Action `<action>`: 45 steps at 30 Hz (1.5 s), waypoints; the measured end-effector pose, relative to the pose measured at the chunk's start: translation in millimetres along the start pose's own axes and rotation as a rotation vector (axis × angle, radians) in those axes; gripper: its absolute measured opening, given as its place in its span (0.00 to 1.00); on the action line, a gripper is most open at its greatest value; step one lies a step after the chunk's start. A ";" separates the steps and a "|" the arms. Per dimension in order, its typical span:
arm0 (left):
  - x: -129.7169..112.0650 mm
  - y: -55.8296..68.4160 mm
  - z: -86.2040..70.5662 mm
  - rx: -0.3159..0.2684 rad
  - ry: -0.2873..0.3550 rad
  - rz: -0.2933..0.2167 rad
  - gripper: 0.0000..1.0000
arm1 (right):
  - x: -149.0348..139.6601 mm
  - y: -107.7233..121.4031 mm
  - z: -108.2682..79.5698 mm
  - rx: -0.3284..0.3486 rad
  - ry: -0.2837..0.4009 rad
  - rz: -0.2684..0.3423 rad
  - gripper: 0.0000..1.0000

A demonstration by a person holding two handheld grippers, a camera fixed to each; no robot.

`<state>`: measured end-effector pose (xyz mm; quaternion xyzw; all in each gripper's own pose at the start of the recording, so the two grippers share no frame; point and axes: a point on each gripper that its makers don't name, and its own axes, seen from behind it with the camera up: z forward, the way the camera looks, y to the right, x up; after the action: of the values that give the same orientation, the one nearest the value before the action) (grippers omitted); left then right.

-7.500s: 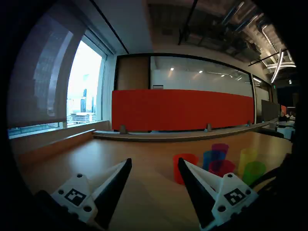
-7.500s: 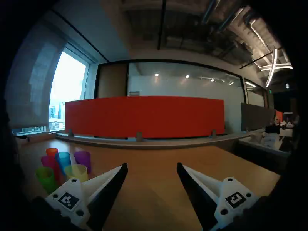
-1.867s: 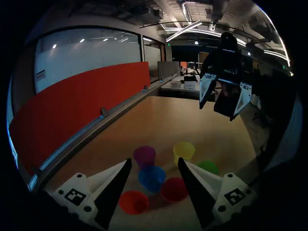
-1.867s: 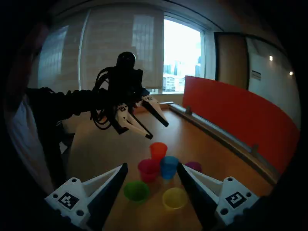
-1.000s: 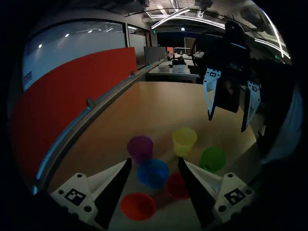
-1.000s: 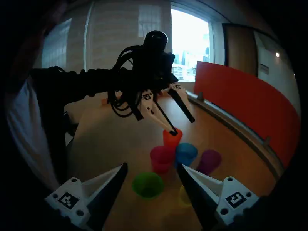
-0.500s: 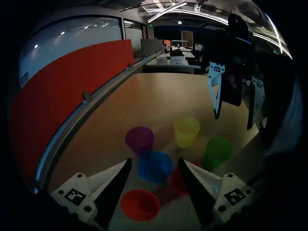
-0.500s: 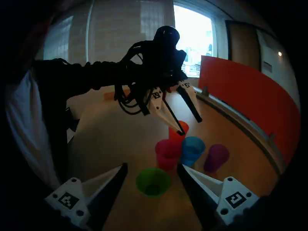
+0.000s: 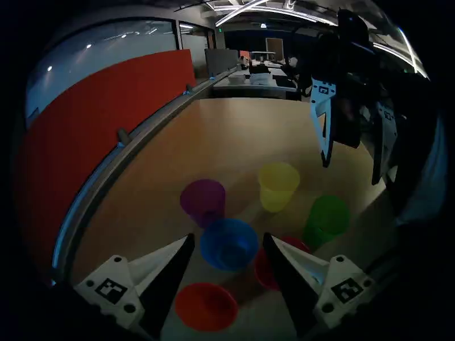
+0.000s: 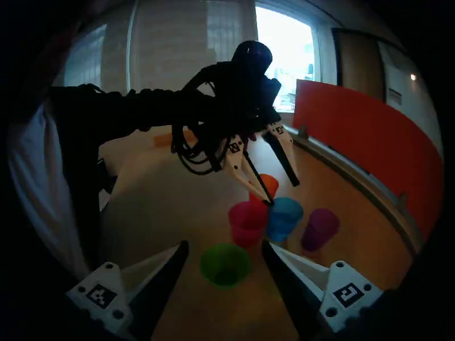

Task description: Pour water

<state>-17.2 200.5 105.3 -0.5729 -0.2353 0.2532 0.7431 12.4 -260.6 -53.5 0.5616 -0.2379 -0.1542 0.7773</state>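
Several coloured plastic cups stand upright in a cluster on the wooden table [image 9: 239, 131]: purple [image 9: 202, 199], yellow [image 9: 277, 184], green [image 9: 327, 216], blue [image 9: 229, 244], pink-red [image 9: 266, 268] and orange [image 9: 206, 307]. My left gripper [image 9: 227, 238] hovers open just above the blue cup, holding nothing. In the right gripper view it [image 10: 283, 193] hangs over the orange cup [image 10: 266, 184] and blue cup [image 10: 283, 217]. My right gripper [image 10: 223, 244] is open and empty, right above the green cup [image 10: 226, 264]. The left gripper view shows it [image 9: 351, 173] raised beyond the yellow and green cups.
A red partition [image 9: 85, 113] on a metal rail borders the table along one side. A person's dark sleeve [image 10: 114, 116] and white clothing [image 10: 34, 187] hold the left gripper. A bright window [image 10: 281, 51] lies behind. More desks [image 9: 256, 79] stand at the far end.
Both grippers have swung in from facing the partition to facing each other over the cups. In the last second both have edged lower and closer to the cluster, still open.
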 end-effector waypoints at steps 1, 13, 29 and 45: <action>-0.3 -0.1 1.5 0.000 -0.002 -0.002 0.89 | -0.3 0.5 -0.2 0.000 0.000 0.001 0.99; -6.9 0.1 17.6 -0.002 -0.036 -0.041 0.89 | -5.3 4.0 -2.3 0.000 0.002 0.011 0.99; -14.5 -0.5 29.3 0.006 -0.067 -0.051 0.89 | -9.1 7.6 -4.4 0.000 0.002 0.018 0.99; -19.4 5.3 29.1 -0.012 -0.084 -0.055 0.89 | -10.4 7.5 -3.1 0.003 -0.002 0.017 0.99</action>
<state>-51.2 210.5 105.8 -0.5596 -0.2836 0.2550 0.7358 5.1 -250.4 -49.2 0.5605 -0.2437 -0.1479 0.7776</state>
